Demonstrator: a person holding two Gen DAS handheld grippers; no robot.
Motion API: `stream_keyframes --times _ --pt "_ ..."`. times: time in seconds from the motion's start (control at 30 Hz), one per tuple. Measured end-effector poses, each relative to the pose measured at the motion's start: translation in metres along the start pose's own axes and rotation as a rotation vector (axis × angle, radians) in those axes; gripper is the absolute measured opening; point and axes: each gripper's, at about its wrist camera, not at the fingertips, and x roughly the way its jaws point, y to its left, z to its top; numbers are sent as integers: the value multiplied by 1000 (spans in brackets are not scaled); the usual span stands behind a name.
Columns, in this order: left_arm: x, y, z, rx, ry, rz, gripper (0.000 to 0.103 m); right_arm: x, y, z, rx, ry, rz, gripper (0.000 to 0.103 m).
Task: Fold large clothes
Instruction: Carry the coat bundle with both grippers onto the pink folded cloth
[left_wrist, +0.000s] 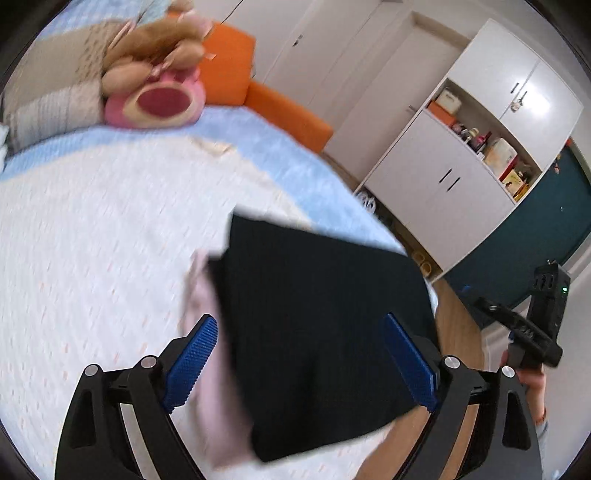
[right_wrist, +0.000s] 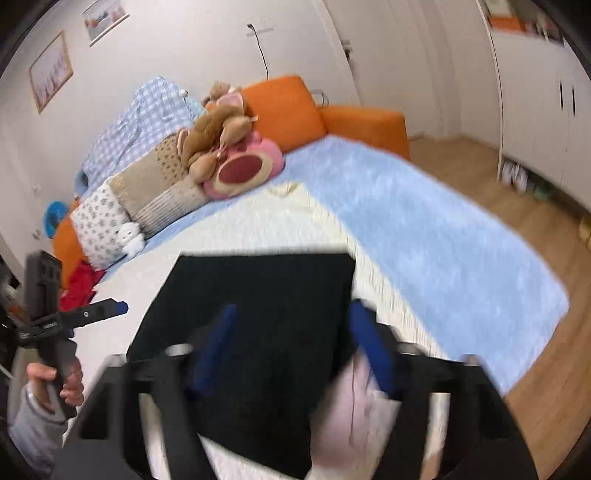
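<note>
Left wrist view: black garment (left_wrist: 317, 332) folded flat, rectangular, blurred.

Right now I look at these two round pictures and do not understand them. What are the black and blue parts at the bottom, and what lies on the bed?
No robot here: a person holds a two-finger tool in each hand, with a wide-angle camera on each looking along its blue fingers. One picture comes from the left gripper, the other from the right gripper. Both are open and hold nothing. Between them lies a folded black garment on top of a pale pink garment, on a white cover over a light blue blanket. Behind are pillows and plush toys. The pictures are blurred.
</note>
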Motion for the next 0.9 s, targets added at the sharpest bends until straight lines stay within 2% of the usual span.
stream_keyframes --times 0.03,0.1,0.2,0.3,0.37,0.47,0.53,0.63,0.73,0.77,0.8,0.83,0.9 --pt "9 -8 8 10 -11 14 92 7 2 6 5 9 -3 32" --pt "33 -21 25 48 -13 67 92 28 2 18 23 21 -35 32" --pt "79 -32 43 74 29 161 92 66 -10 24 49 53 -120 32" --pt "126 -6 48 -3 129 173 92 109 -23 12 74 114 -151 32" --pt "143 8 40 -2 119 179 93 129 -29 -1 73 134 -149 32" --pt "153 20 26 19 72 181 94 146 -34 -15 55 94 -150 32" --pt "158 23 22 26 47 185 94 151 -29 -20 3 64 -182 32" --pt "161 22 19 40 41 198 94 155 -17 -22 -80 34 -247 34" --pt "149 18 22 66 40 178 94 142 -10 -21 -115 1 -253 35" --pt "141 16 22 76 34 179 94 134 -8 -21 -118 -11 -249 37" --pt "126 12 19 90 11 188 94 119 -5 -22 -113 -35 -236 47" --pt "112 8 15 103 -8 196 94 107 -2 -23 -106 -52 -211 64" --pt "86 -2 5 143 -31 179 94 83 6 -29 -95 -79 -162 76"
